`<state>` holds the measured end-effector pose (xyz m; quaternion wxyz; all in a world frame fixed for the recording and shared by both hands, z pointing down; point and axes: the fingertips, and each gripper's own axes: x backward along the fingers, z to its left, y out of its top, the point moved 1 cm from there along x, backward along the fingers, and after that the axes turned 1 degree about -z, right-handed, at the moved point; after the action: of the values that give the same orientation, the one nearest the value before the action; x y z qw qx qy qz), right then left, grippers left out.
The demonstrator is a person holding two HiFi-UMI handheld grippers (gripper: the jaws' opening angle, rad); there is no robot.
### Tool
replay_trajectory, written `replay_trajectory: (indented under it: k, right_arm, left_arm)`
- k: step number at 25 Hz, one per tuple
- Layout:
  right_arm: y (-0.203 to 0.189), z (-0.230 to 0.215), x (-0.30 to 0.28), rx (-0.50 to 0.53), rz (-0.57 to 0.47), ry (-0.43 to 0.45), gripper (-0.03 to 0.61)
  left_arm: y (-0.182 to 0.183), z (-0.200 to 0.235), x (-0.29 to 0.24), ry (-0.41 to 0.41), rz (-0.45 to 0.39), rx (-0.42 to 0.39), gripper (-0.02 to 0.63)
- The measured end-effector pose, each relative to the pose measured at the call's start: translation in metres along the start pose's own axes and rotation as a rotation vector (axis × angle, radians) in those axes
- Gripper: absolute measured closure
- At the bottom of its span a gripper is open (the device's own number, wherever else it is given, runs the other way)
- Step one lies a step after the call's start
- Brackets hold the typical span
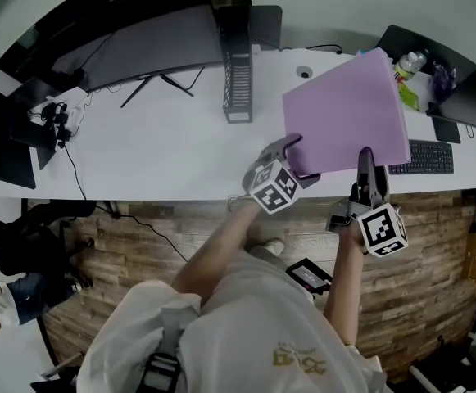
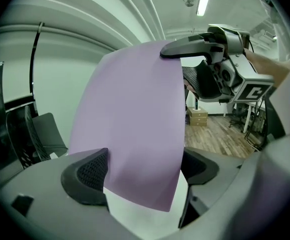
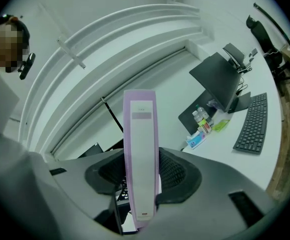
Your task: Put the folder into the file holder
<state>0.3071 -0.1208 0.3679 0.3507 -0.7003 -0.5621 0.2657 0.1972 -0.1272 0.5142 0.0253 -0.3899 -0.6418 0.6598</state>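
Short-sleeved shirt (image 1: 246, 326), pale cream, loose. Small gold print (image 1: 299, 357) on the front. Black strap (image 1: 162, 371) with buckle-like hardware across the shirt near the frame's bottom edge. Left gripper (image 1: 293, 155) and right gripper (image 1: 367, 169): grey moulded shells, smooth and rounded, with long curved jaws. Pads (image 2: 87, 176) black, fine mesh texture. White cube (image 1: 272, 188) with black square markers on the left; same on the right (image 1: 383, 229).
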Motion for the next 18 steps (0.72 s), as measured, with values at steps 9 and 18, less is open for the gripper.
replay_trajectory:
  k: [9, 18]
  right_arm:
    - [0.003, 0.049, -0.011, 0.061, 0.014, 0.068, 0.387]
    - [0.001, 0.102, -0.014, 0.126, -0.002, 0.134, 0.387]
  left_arm:
    - [0.009, 0.02, 0.03, 0.059, -0.053, 0.022, 0.161]
    - [0.017, 0.04, 0.066, 0.105, -0.121, 0.025, 0.161]
